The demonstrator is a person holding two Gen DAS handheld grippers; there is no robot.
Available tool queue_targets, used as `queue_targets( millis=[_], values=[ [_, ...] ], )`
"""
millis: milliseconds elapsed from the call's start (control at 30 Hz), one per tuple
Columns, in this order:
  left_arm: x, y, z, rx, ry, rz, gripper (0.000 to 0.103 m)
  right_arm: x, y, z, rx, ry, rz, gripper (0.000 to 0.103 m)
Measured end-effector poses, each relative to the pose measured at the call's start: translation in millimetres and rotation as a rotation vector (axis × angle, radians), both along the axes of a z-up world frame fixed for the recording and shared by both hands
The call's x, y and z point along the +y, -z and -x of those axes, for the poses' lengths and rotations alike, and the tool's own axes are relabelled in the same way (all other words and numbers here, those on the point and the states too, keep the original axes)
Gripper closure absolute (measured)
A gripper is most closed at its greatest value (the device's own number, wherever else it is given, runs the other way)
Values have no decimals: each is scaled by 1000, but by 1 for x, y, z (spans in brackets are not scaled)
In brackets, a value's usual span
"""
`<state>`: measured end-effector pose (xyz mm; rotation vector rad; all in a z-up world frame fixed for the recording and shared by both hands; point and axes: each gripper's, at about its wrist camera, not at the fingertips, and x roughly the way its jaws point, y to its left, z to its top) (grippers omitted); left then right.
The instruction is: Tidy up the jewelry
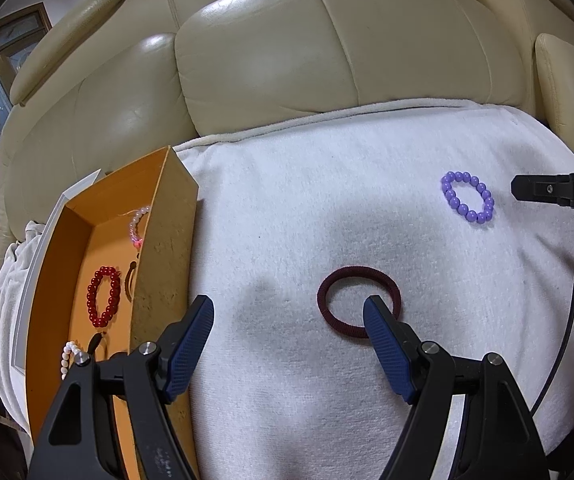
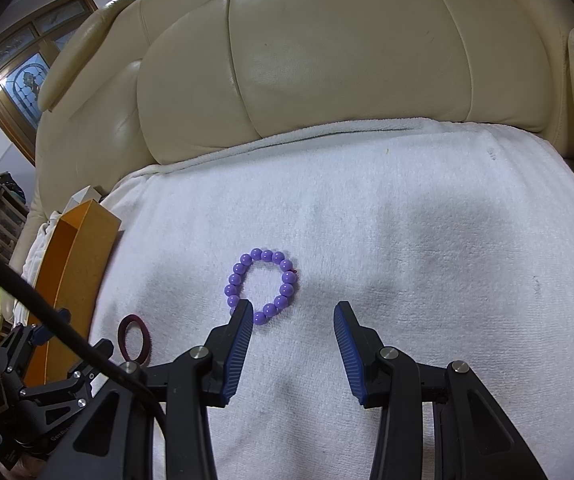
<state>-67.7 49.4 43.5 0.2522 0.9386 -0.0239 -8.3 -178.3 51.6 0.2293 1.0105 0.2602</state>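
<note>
**Operator:** Left wrist view has my left gripper (image 1: 289, 306) over the white towel (image 1: 327, 208), jaws spread wide with nothing between them. Its right fingertip (image 1: 375, 308) overlaps the near rim of the maroon hair tie (image 1: 358, 306); I cannot tell whether it touches.

**Spotter:** How tight is it on the left?

**Operator:** Tight. The orange box (image 1: 159, 248) sits on the towel's left edge, its tall wall just beside my left finger. Inside lie a red bead bracelet (image 1: 104, 297), a pale pink bead bracelet (image 1: 138, 222) further back, and a white bead strand (image 1: 69, 354) at the near end.

**Spotter:** And the right?

**Operator:** My right gripper (image 2: 294, 312) has jaws parted, gripping nothing. The purple bead bracelet (image 2: 261, 289) lies mid-towel, its near-left beads hidden behind my left fingertip (image 2: 243, 312). Bare towel runs open to the right edge and back to the cream leather sofa (image 2: 347, 60) cushion along the far edge.
</note>
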Motion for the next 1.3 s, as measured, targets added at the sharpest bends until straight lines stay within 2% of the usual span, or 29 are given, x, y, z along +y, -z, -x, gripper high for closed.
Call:
queue_targets(
  millis=[267, 600, 767, 833, 900, 1000, 1200, 1267, 1300],
  values=[
    [0, 3, 1, 27, 28, 30, 25, 0, 3, -1, 1, 2, 5, 57],
    [6, 3, 2, 68, 53, 160, 25, 4, 10, -9, 2, 5, 24, 57],
    [6, 9, -1, 96, 45, 191, 26, 8, 12, -14, -14, 8, 27, 57],
    [8, 9, -2, 96, 49, 215, 30, 11, 14, -17, -17, 8, 36, 57],
    [10, 10, -3, 105, 57, 246, 40, 15, 16, -19, -19, 8, 51, 57],
    [11, 14, -5, 120, 55, 261, 42, 21, 20, -24, -16, 12, 72, 57],
    [11, 18, -8, 136, 54, 286, 43, 35, 31, -28, -23, 8, 147, 64],
    [10, 20, -10, 142, 57, 288, 43, 40, 31, -27, -46, -7, 178, 70],
    [10, 21, -11, 144, 60, 290, 47, 43, 30, -26, -52, -15, 183, 77]
  ],
)
